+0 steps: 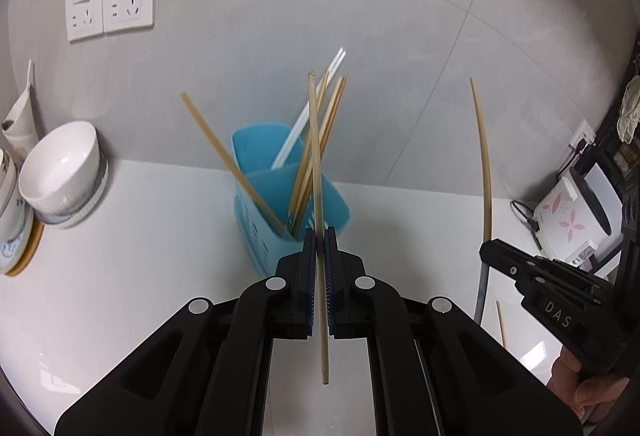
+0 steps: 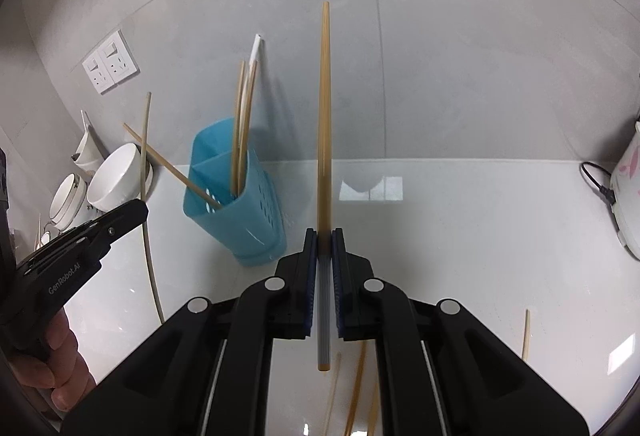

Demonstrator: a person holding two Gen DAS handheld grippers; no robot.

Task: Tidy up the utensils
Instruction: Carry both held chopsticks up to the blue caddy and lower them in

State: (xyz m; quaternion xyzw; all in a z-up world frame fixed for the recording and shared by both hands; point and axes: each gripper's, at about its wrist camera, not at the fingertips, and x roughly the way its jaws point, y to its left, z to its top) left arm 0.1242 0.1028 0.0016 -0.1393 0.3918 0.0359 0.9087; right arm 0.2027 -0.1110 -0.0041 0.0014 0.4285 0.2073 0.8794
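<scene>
A blue perforated utensil holder (image 1: 272, 203) (image 2: 236, 203) stands on the white counter near the wall, with several wooden and white chopsticks sticking out of it. My left gripper (image 1: 320, 236) is shut on a thin wooden chopstick (image 1: 316, 155) held upright just in front of the holder. My right gripper (image 2: 325, 236) is shut on a thicker tan chopstick (image 2: 324, 95) with a grey handle end, to the right of the holder. Each gripper also shows in the other's view: the right gripper (image 1: 486, 250) with its chopstick (image 1: 482, 155), the left gripper (image 2: 142, 213) with its stick (image 2: 145, 155).
White bowls (image 1: 64, 171) (image 2: 116, 179) are stacked at the left by the wall, below the wall sockets (image 1: 110, 3). A white appliance (image 1: 568, 211) (image 2: 628, 195) with a black cord sits at the right. Loose chopsticks (image 2: 526, 332) (image 1: 501, 324) lie on the counter (image 2: 440, 236) near me.
</scene>
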